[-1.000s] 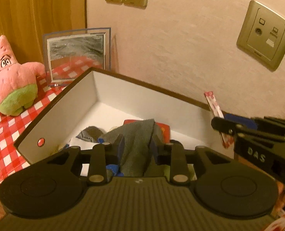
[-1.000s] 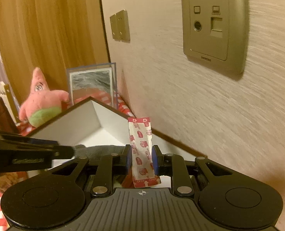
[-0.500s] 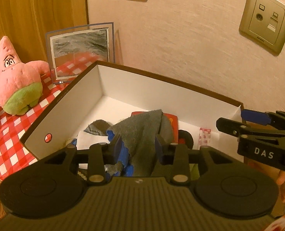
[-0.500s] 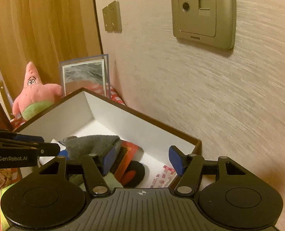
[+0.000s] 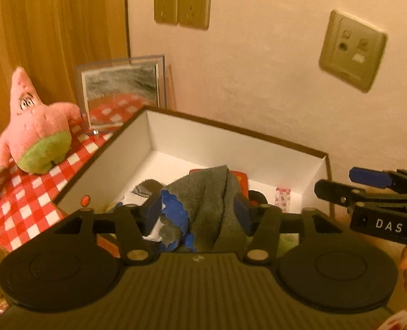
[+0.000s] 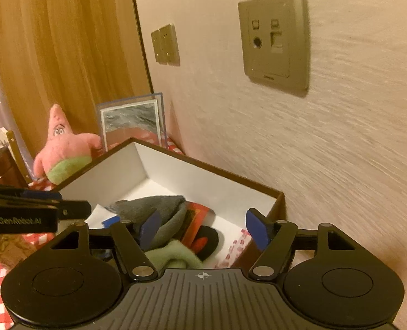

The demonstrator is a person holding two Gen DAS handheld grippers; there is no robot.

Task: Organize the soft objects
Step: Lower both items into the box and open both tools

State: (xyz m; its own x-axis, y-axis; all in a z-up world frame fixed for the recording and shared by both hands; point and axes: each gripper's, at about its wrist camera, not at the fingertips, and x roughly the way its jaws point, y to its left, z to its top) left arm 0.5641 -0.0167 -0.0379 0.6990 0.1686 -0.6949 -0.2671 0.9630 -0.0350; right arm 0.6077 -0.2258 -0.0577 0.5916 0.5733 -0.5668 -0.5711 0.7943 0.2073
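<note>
Releasing cleanly means both jaws opening fully: left gripper point(image 5: 196, 210) apparently clear of the grey cloth point(image 5: 208, 192) inside the box point(image 5: 230, 133), right gripper point(image 6: 203, 227) empty above it.

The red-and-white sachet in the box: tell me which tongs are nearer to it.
Right. The right tongs, jaws opening, hang just above the sachet at the box's near right corner; the left tongs sit further left, over the grey cloth.

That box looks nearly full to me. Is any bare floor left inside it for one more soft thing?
Yes. The white floor in the box's far corner, beyond the grey cloth, is bare. The near half is crowded: cloth, a green sock, a red patterned packet by the right wall. The pink plush sits outside on checked cloth.
</note>
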